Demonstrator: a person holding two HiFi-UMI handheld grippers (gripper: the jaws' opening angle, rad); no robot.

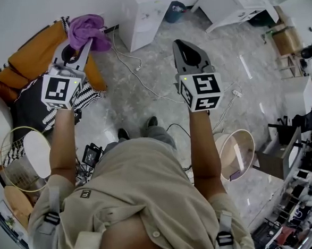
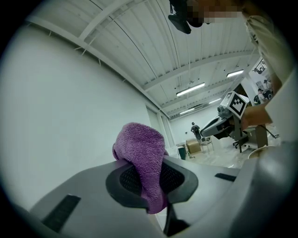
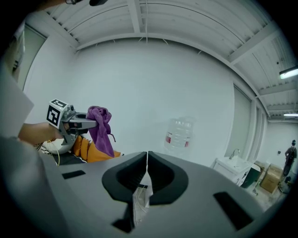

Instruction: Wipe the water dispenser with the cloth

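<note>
My left gripper is raised at the upper left of the head view, shut on a purple terry cloth that bunches over its tips. In the left gripper view the cloth hangs between the closed jaws, facing a bare white wall. My right gripper is held level beside it, shut with nothing between its jaws. The right gripper view shows the dispenser's clear water bottle ahead against the white wall, and the left gripper with the cloth to its left. A white cabinet-like unit stands ahead.
Orange cushions and a striped fabric lie at the left. White cables trail over the floor. A wire basket and round white tables flank the person. A white desk and cluttered shelves stand at the right.
</note>
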